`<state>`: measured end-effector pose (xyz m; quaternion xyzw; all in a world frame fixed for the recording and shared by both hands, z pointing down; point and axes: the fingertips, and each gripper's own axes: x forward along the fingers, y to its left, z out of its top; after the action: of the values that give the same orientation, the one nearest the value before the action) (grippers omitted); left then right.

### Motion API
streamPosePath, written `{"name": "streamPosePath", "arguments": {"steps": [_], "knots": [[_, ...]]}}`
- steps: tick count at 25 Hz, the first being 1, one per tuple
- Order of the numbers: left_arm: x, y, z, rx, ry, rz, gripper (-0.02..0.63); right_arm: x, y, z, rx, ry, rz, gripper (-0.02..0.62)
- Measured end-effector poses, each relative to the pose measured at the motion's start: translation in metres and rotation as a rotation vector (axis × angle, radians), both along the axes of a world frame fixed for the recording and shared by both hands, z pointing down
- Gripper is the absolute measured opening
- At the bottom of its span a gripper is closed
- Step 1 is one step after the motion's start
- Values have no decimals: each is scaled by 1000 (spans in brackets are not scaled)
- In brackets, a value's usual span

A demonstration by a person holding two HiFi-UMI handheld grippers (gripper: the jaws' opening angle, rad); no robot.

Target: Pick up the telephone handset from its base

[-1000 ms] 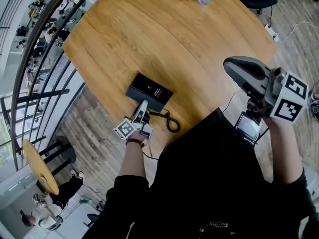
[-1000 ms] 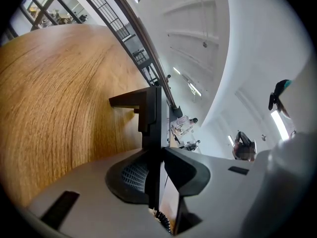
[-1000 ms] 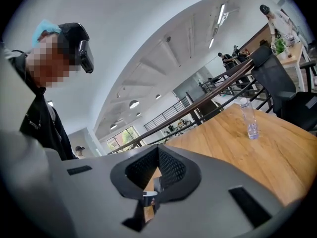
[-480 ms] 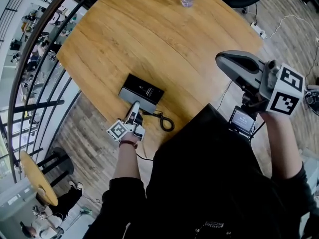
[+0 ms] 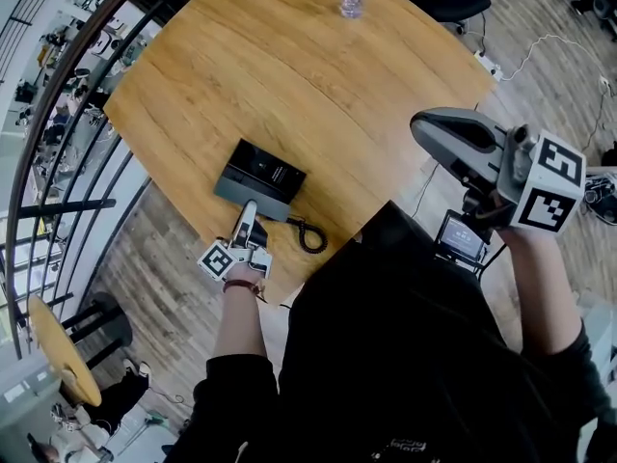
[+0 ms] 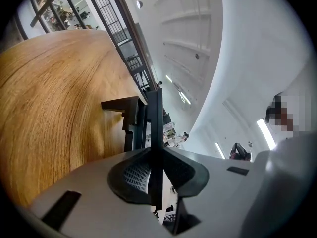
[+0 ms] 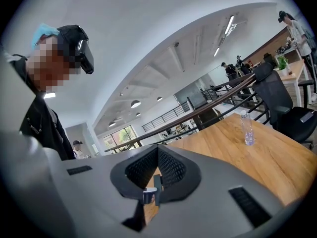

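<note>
Your head camera is looking steeply down on the table from above. The camera on the left hand-held gripper is skimming close along the tabletop; the one on the right hand-held gripper is facing across it, sharing the bottle with the head view

We are looking at an open-plan office on an upper level. We are standing at a round wooden surface beside a curved railing that is overlooking a lower floor. Black office chairs, a desk where people are standing, strip lights and a power strip are showing it.
</note>
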<state>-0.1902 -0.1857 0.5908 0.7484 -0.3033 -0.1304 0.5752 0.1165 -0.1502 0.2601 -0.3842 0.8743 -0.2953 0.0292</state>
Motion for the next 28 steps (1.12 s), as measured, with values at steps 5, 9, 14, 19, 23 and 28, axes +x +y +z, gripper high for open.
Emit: {"name": "streamPosePath", "arguments": {"steps": [5,9,14,19,23,28], "knots": [[3,3,-18,59,31,-4,78,-10,2,-1,-15,0,-35,15],[-1,10,-20,33,54,-33,78,-21,-1,-4,-7,-1,-61,15],[-5,16,-50,24,77,-42,78,-37,-1,-15,24,9,-121,15],[3,31,-93,47,91,2,78,-48,-9,-21,23,-15,-138,15],[1,36,-125,65,99,-21,78,-63,-19,-34,33,-80,-155,15],[4,44,-158,109,136,-41,78,-88,-18,-36,65,-35,-244,15]]}}
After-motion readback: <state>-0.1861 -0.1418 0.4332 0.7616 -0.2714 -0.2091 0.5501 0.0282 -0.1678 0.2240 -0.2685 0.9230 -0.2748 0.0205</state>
